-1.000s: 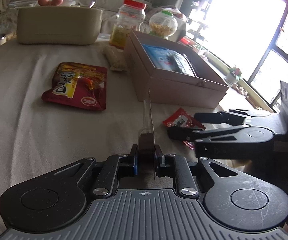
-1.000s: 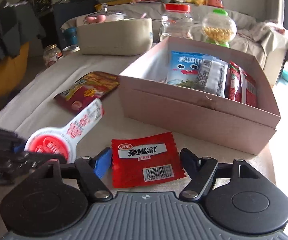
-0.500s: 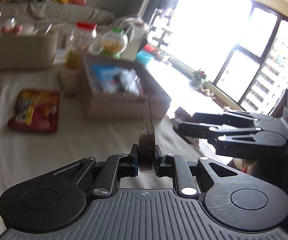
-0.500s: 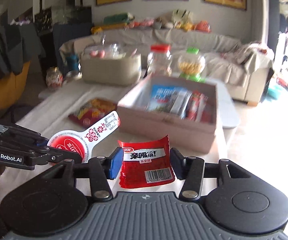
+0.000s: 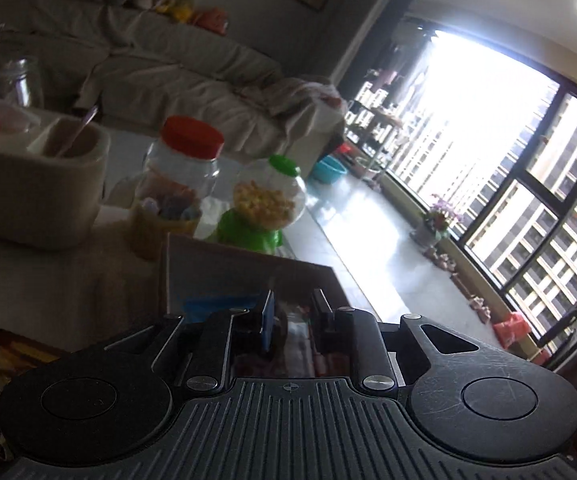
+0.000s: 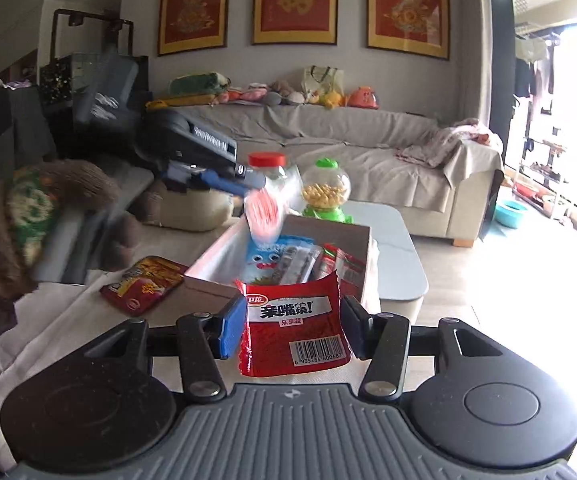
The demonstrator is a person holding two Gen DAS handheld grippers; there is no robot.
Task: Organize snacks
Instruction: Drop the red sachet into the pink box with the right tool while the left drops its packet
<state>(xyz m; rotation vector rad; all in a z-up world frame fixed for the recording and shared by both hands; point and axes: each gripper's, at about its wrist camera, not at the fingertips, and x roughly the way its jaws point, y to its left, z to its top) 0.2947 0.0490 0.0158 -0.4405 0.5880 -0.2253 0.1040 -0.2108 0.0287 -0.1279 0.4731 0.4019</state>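
Red foil marks the snack packet (image 6: 294, 322) that the right gripper (image 6: 293, 326) carries: the two pads bear on the packet's side edges, so the packet stands upright between them with its printed face and barcode toward the camera. Gripping by the edges keeps the flat pouch from folding, and it probably lets the pouch slide in on edge beside those already filed. The packet hangs above the table, just in front of the near wall of the cardboard box (image 6: 362, 248), which holds a blue packet (image 6: 266, 258) and several others standing in a row. The left gripper (image 6: 258, 181) reaches over the far end of the box, and its jaws are opening. A red-and-white spoon-shaped packet (image 6: 263, 216), blurred, hangs just below the fingertips and over the box interior; whether the pads are touching it cannot be told. In the left wrist view nothing is clearly pinched between the pads, and the box contents show in the gap. Release over the box is the likely intent, since the opening faces up. One dark red bag (image 6: 144, 285) lies flat on the cloth-covered table (image 6: 72, 320), left of the box, and is not yet filed. The jars (image 6: 324, 190) behind the box stand clear of both grippers.
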